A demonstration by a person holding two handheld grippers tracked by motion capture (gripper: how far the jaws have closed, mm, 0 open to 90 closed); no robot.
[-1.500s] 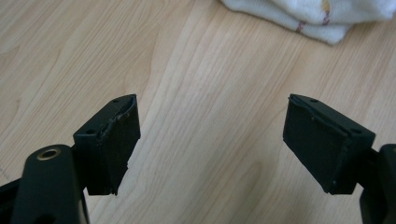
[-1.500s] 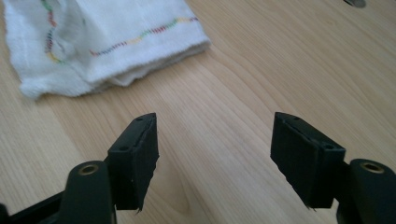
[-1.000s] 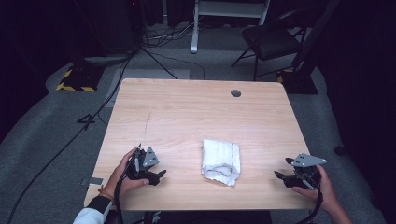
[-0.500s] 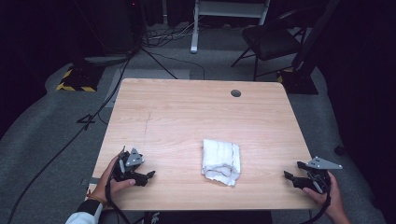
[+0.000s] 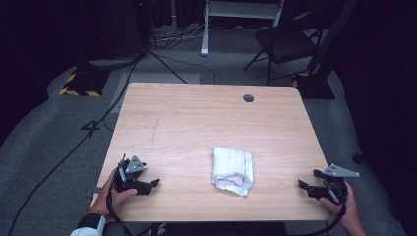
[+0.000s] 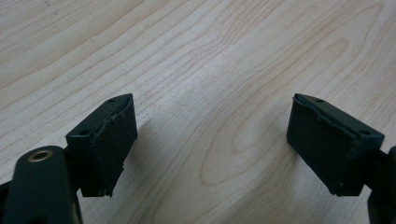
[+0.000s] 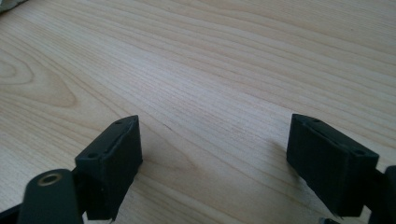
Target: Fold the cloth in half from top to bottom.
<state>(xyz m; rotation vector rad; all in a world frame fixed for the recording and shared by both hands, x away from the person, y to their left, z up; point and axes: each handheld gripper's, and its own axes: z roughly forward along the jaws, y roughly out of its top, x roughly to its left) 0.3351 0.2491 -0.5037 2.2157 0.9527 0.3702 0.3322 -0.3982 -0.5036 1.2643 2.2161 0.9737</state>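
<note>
Towel, white and folded terry cloth point(image 5: 233, 170), lay near the pale wooden bench point(image 5: 196, 118)'s front edge, between both claws. Left claw point(image 5: 147, 184) stood apart, empty; right claw point(image 5: 306, 187), just opening, likewise. Soft and light, probably best pinched at a folded edge.

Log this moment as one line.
towel: folded, table centre-front | left gripper: open, empty | right gripper: just opening, empty

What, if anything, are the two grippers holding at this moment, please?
Nothing: the left gripper and right gripper are both open over bare table, apart from the folded white towel.
</note>
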